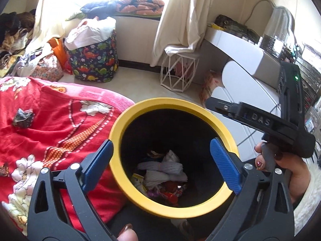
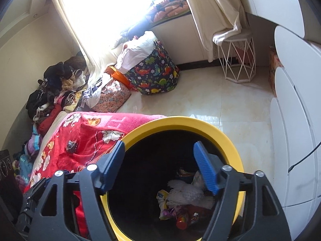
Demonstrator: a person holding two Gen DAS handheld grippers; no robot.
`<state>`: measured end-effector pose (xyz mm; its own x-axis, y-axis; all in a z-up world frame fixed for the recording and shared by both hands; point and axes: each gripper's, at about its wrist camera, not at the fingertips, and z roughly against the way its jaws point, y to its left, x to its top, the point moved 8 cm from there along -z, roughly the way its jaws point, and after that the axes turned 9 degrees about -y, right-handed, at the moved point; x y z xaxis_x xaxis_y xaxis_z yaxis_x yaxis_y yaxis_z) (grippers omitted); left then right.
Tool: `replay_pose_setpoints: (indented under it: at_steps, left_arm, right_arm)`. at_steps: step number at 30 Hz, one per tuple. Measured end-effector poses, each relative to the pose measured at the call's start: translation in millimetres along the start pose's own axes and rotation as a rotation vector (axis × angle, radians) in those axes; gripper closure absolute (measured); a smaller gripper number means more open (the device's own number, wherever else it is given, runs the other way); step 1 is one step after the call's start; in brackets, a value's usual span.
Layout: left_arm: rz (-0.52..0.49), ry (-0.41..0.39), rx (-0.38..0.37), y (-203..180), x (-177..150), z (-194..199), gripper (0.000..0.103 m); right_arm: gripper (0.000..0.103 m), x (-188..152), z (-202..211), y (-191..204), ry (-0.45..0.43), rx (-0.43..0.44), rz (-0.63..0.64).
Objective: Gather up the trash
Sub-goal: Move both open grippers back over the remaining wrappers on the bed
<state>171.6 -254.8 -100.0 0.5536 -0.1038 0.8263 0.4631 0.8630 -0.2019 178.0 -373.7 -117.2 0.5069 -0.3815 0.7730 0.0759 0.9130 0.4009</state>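
The left tool [image 1: 160, 158] hung over the round black bin with a yellow rim [image 1: 128, 176], its blue-padded jaws spread wide and empty. The right tool [image 2: 158, 166] hovered over the same bin [image 2: 230, 140], its jaws also apart with nothing between them. Inside the bin lay the collected trash: white foam netting [image 1: 162, 170], a yellow wrapper [image 1: 138, 180] and red scraps. A dark crumpled wrapper [image 1: 23, 118] lay on the red floral blanket [image 1: 50, 120] of the bed, just beside the bin. A hand [image 1: 289, 172] gripped the right tool's trigger.
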Motion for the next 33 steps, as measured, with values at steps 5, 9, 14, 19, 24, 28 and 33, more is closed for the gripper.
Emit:
replay_pose_setpoints:
  at_steps: [5, 9, 14, 19, 24, 28, 33]
  left_arm:
    - [0.036, -0.044, 0.040, 16.7, 8.7, 13.6, 0.011]
    - [0.031, -0.080, 0.086, 30.3, 15.7, 25.0, 0.011]
    - [0.049, -0.117, 0.131, 49.8, 22.3, 40.9, 0.011]
    - [0.076, -0.140, 0.167, 70.1, 26.4, 54.5, 0.011]
    - [0.103, -0.153, 0.213, 92.5, 24.2, 68.5, 0.011]
    - [0.126, -0.150, 0.252, 112.8, 20.3, 76.8, 0.011]
    - [0.161, -0.146, 0.306, 142.0, 12.7, 88.9, 0.011]
  right_arm:
    - [0.021, 7.3, 10.5, 11.5, -0.077, 0.012, 0.060]
    - [0.017, 11.8, 16.4, 24.1, -0.119, 0.034, 0.085]
    - [0.017, 14.3, 19.7, 41.5, -0.140, 0.065, 0.115]
    - [0.017, 14.4, 15.3, 61.2, -0.125, 0.094, 0.140]
    - [0.017, 12.8, 7.7, 89.6, -0.098, 0.133, 0.187]
    - [0.016, 9.9, -1.4, 116.9, -0.063, 0.181, 0.209]
    - [0.013, 1.6, -18.1, 149.5, -0.015, 0.235, 0.230]
